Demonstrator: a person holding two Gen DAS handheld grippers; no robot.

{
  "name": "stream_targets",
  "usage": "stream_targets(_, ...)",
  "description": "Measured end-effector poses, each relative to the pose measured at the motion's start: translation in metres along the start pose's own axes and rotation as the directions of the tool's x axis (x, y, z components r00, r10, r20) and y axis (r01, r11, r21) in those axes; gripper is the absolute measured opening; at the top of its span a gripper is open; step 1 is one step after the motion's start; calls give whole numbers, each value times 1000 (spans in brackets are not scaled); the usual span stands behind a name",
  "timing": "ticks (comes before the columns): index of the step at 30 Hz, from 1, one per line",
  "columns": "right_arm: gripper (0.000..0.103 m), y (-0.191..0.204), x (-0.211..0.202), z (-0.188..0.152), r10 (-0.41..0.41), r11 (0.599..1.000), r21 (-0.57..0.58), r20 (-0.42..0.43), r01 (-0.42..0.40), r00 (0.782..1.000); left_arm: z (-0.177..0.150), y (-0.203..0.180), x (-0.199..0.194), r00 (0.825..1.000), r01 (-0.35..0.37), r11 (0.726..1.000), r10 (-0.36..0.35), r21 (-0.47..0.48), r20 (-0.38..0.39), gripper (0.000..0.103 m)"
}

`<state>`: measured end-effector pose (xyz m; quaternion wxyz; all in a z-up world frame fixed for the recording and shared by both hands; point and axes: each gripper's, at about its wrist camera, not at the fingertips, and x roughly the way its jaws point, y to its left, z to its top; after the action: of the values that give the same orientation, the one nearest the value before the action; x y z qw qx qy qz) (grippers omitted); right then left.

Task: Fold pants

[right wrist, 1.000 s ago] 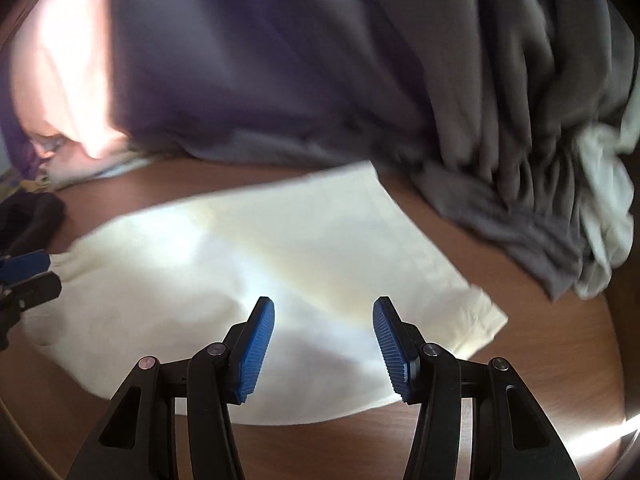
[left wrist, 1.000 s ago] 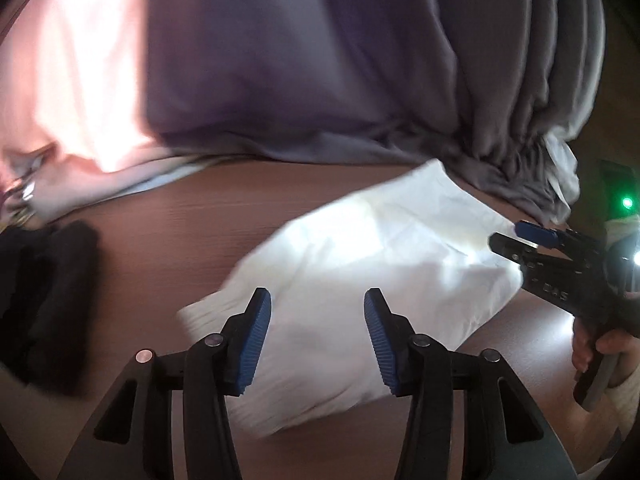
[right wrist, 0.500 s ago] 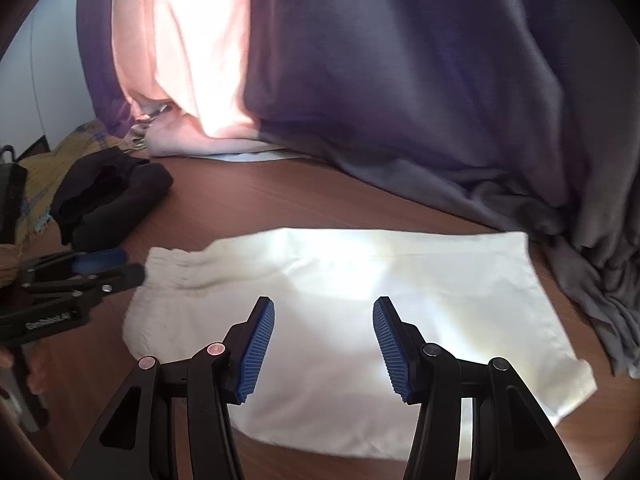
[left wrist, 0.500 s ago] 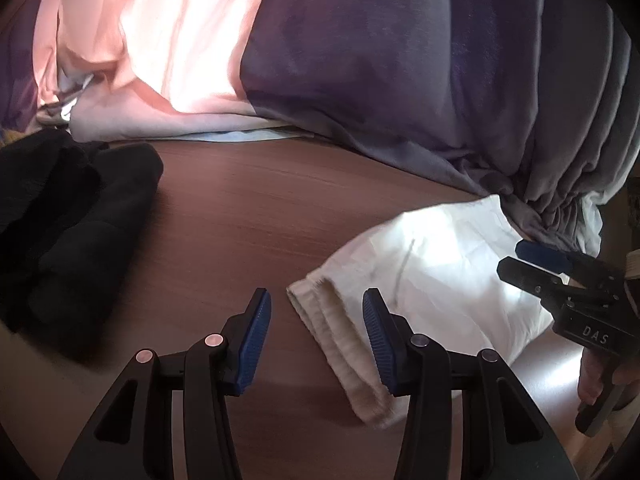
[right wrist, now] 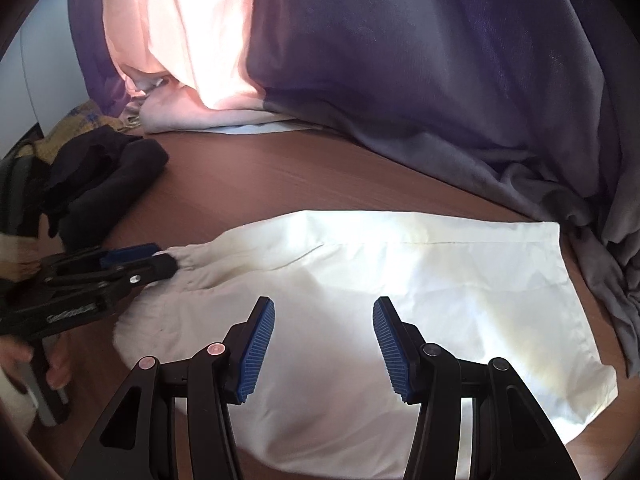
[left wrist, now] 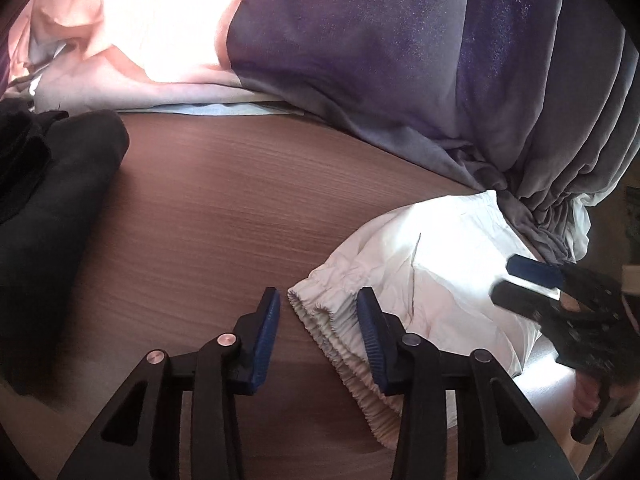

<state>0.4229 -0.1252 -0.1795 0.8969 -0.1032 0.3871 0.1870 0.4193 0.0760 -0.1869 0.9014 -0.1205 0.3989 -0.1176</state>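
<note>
Though rumpled, flat white pants (right wrist: pixel 360 304)

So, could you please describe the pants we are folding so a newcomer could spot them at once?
On the brown wooden table, in front of the purple curtain, lie the white pants, spread flat. They are the only pale garment there; the black clothes to their left are dark and bunched.

**Pants in the middle of the table**

The folded white cotton pants (right wrist: pixel 360 312) lie on the brown wooden table (left wrist: pixel 248 208). A bundle of black cloth (right wrist: pixel 108 184) lies to their left; grey-purple draped fabric (right wrist: pixel 440 80) hangs behind them.
</note>
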Motion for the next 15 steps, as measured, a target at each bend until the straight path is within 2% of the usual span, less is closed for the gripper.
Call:
stream_targets(4,53,18,-14,-4,68,997,-38,21,-67,997,3,-7,-2,1000,-19,997,20,73,-7,41)
stream_targets(6,51,31,-18,-7,131,990,-58,21,-130,991,2,-9,1,999,-28,994,30,104,-19,41)
stream_targets(8,34,42,-15,-11,174,982,-69,5,-174,985,3,-7,1,999,-23,993,26,112,-26,41)
stream_targets(9,33,46,-11,-14,191,979,-76,-16,-191,982,4,-6,1,999,-22,993,26,112,-30,42)
stream_targets(15,30,42,7,-27,216,976,-21,-71,-218,974,4,-5,3,999,-22,993,27,118,-45,43)
